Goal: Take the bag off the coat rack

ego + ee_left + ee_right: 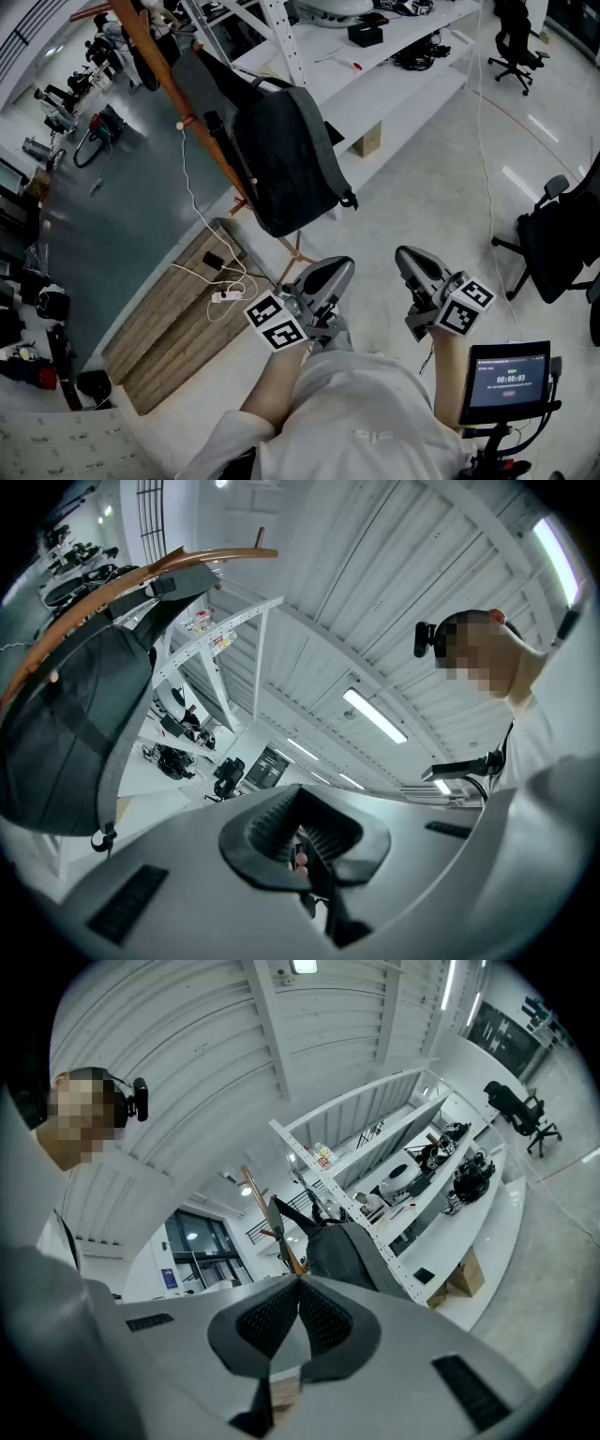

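1. The bag (291, 155) hangs on the coat rack (159, 70), to the far left of both tools and well apart from them. Nothing is lifted yet.
2. The left hand-held gripper (339, 269) has its jaws pressed together on nothing. The right hand-held gripper (406, 255) is likewise closed and empty. Both sit low, near the person's body.
3. The step in hand looks like the reach. The jaws should be spread on the way in, not at the bag itself.
4. A good target is the strap (173, 581) where it passes over the rack's curved arm. In the left gripper view this seems to be the loop carrying the weight, though the wide lens makes that hard to confirm.
5. The grip should go on the strap just beside the arm. Lift straight up until the loop clears the arm's tip, and only then draw the bag toward the near side. A sideways pull would likely rock the rack on its thin legs.
6. The other hand-held gripper can steady the bag's body so it does not swing.
7. Keep both tools clear of the white cable (185, 173) hanging beside the rack.
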A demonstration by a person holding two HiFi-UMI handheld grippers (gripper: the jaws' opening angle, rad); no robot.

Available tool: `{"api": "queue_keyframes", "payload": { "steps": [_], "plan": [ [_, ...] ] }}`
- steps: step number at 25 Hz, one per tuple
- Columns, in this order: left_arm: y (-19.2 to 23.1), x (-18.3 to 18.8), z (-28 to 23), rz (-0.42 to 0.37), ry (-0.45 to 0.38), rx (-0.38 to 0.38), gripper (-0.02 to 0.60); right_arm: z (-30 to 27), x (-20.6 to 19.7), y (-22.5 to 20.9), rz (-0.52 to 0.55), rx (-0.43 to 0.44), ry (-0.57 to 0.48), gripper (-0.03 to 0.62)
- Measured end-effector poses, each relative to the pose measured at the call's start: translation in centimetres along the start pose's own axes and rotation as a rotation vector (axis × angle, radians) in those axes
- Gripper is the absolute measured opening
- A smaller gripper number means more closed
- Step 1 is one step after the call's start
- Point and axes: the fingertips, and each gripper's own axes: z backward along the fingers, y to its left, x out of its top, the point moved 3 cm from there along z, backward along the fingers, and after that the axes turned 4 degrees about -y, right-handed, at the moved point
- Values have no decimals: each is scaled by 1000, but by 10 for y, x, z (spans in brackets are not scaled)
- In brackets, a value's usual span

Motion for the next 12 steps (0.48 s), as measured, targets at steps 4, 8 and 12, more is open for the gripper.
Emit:
{"api": "queue_keyframes", "payload": {
  "steps": [4, 8, 12],
  "plan": [
    [28, 30, -2, -12, 2, -5, 6, -38, 7, -3, 9, -7, 5, 9],
    [101, 74, -6, -19, 13, 9, 6, -116, 12, -28, 17, -12, 14, 9],
    [153, 102, -10, -7, 26, -4, 6, -176, 15, -45, 25, -22, 7, 9]
  ]
}}
